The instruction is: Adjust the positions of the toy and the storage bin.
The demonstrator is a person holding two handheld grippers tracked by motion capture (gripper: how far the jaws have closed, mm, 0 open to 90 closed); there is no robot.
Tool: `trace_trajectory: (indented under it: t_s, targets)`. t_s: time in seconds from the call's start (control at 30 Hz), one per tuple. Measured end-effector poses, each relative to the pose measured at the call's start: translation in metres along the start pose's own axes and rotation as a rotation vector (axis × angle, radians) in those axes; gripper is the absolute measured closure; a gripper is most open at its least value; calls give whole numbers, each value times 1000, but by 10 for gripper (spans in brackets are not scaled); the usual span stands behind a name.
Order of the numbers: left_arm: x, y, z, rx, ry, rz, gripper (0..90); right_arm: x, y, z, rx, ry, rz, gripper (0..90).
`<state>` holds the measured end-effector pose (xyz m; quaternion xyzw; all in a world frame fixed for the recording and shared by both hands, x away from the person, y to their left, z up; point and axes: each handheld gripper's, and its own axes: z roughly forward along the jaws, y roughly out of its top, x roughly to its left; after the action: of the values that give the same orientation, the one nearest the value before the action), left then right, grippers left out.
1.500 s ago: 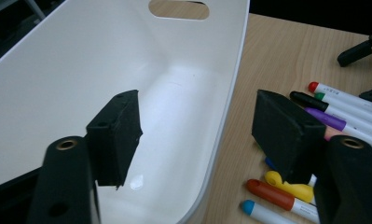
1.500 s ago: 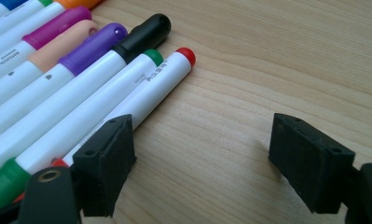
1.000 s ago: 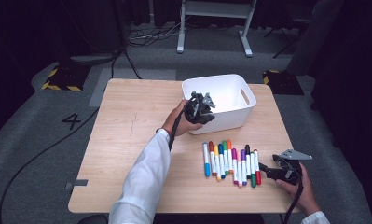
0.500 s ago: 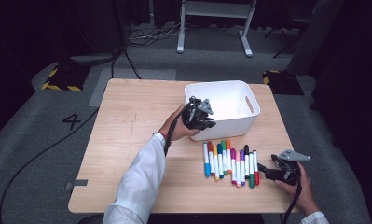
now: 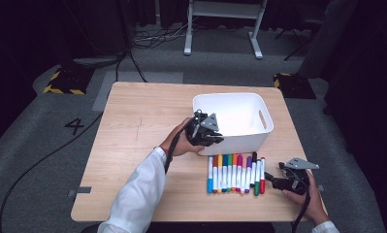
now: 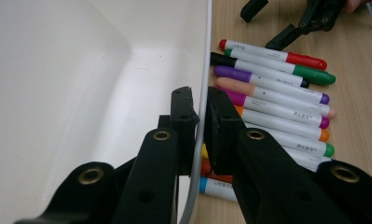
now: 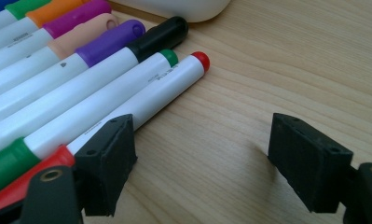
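Two grippers share the work: the left gripper is clamped on the near wall of the white bin, one jaw inside and one outside, just above the marker row. Steady the bin by that wall. The right gripper rests wide open on the table, empty, beside the red marker; it seems to touch one jaw. Straddle the barrel before closing.
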<state>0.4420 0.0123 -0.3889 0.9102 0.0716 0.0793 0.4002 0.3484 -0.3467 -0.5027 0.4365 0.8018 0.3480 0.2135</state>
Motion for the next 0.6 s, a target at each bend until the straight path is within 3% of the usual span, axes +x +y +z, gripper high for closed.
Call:
trace_trajectory:
  t_s: [0.6]
  targets:
    - [-10,-8,-11,-7,-36,24,831,5,0,-1,-2,20,-20,230]
